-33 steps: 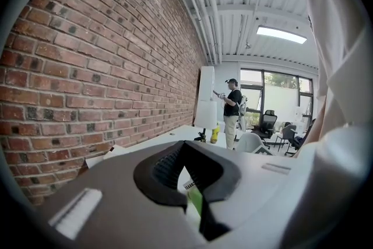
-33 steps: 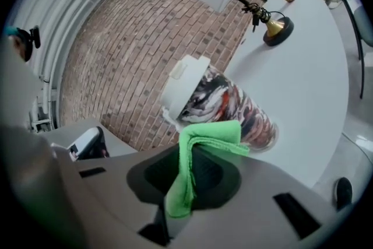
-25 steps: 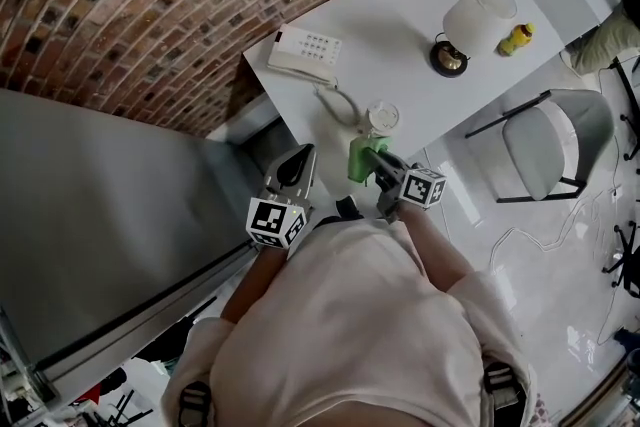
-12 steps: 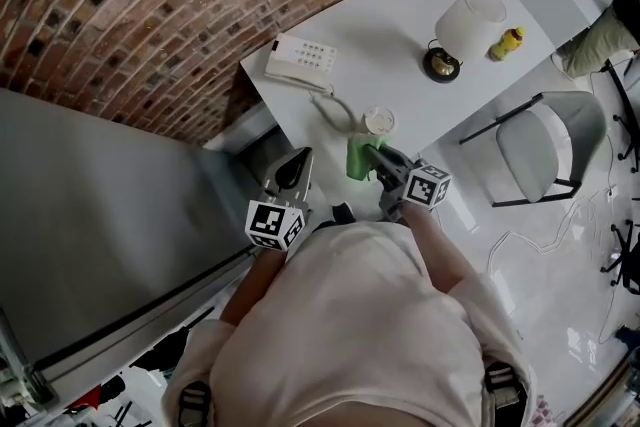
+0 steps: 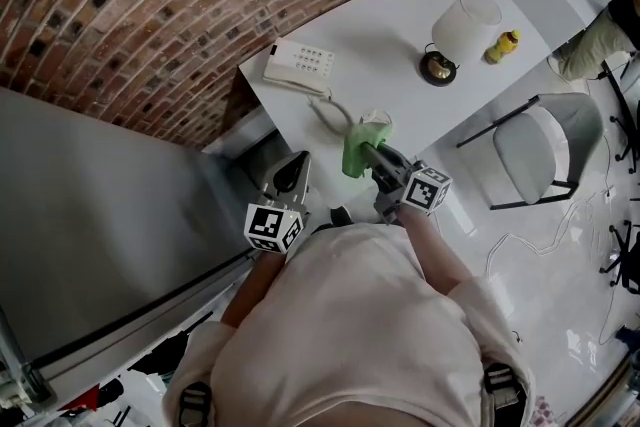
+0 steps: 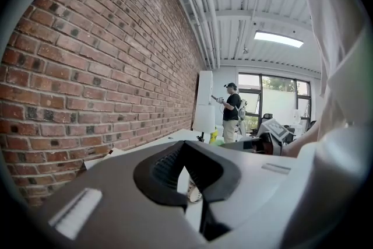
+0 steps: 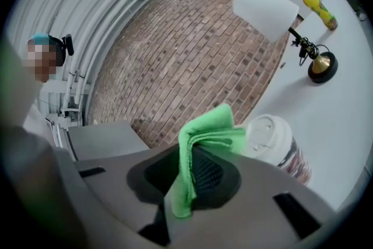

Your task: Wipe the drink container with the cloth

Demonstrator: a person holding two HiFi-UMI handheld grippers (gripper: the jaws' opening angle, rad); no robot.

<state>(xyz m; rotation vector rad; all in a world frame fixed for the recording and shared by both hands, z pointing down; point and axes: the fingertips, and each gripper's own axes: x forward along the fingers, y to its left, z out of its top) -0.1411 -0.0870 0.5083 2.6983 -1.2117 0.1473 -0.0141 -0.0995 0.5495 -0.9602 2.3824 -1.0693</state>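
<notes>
A paper cup with a white lid stands near the front edge of the white table. My right gripper is shut on a folded green cloth. The cloth's top edge lies against the cup's lid and partly covers it. In the right gripper view the cloth sticks up between the jaws and touches the cup at its left side. My left gripper hangs shut and empty just off the table's left corner. In the left gripper view the cup shows low between the fingers.
A white desk phone with a cord lies at the table's back left. A white-shaded lamp and a yellow bottle stand at the right. A grey chair is right of the table. A brick wall runs behind. A person stands far off.
My right gripper has carried the green cloth up from beside the cup onto its lid. The left gripper has stayed where it was.
</notes>
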